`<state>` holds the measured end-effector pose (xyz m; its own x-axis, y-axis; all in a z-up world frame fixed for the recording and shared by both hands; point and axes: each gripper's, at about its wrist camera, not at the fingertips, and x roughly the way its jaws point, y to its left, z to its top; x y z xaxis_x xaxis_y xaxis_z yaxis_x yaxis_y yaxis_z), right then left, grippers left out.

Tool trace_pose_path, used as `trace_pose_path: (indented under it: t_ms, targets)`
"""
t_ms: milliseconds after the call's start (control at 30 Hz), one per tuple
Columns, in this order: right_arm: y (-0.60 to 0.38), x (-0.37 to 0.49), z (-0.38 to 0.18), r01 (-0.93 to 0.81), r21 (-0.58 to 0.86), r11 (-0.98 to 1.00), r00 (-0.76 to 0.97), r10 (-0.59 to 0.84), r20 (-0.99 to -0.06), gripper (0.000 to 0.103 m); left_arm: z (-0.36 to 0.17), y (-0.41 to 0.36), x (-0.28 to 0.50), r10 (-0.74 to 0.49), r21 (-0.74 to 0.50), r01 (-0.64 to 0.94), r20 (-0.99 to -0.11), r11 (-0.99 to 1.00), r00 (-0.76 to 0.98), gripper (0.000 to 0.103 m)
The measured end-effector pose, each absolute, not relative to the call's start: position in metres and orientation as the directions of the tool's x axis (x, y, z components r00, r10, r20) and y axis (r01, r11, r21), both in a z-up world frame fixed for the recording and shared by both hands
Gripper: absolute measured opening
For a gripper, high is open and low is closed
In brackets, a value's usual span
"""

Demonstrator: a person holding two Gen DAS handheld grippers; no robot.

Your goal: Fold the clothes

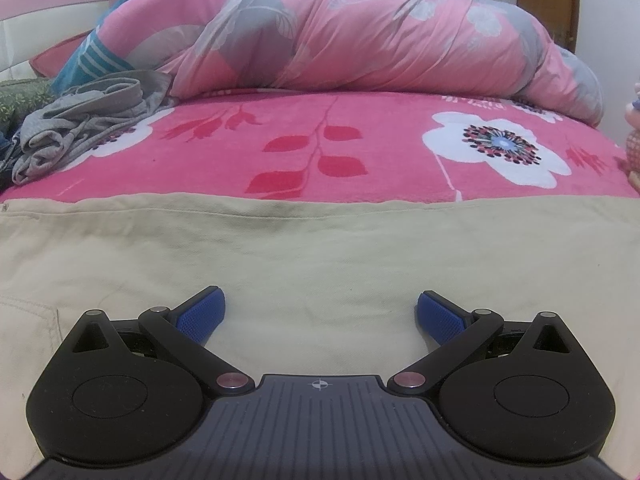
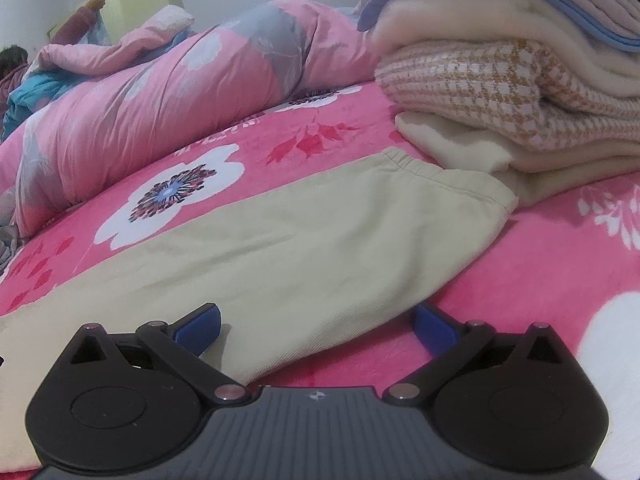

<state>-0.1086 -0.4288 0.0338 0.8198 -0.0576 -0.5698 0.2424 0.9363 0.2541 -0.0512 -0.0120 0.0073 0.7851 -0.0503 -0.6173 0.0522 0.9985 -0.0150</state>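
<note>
Both jaws of the left gripper [image 1: 321, 312] stand wide apart with nothing between them, its blue pads [image 1: 202, 314] low over the beige trousers [image 1: 304, 256], which lie spread flat across the near part of the pink flowered blanket [image 1: 360, 148]. From the left wrist view the trousers fill the whole width of the foreground, a stitched seam running along their far edge. Beyond them a crumpled grey garment [image 1: 80, 128] lies at the left of the blanket, and a bundled pink quilt [image 1: 360, 36] is heaped along the far side of the bed. From the right wrist view, the right gripper [image 2: 318, 330] is likewise spread open and empty, its left finger over the trousers [image 2: 280, 240] and its right finger over bare blanket [image 2: 540, 264], so the trousers' near edge runs between the two. The elastic waistband end [image 2: 404, 160] of the trousers reaches up to a stack of folded clothes [image 2: 520, 100] at the right and touches its bottom cream layer. The pink quilt [image 2: 160, 92] lies behind at the left.
</note>
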Motion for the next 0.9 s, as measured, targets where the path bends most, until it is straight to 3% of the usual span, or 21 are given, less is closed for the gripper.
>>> trace_pose_path:
  t_ms: [900]
  targets:
    - [-0.4269,-0.1064,0.0343,0.244,0.23,0.942,0.806,-0.065,-0.589,0.103,0.0068,-0.0099,-0.0514,-0.051,-0.017,0.052,-0.614,0.999,0.788,0.103]
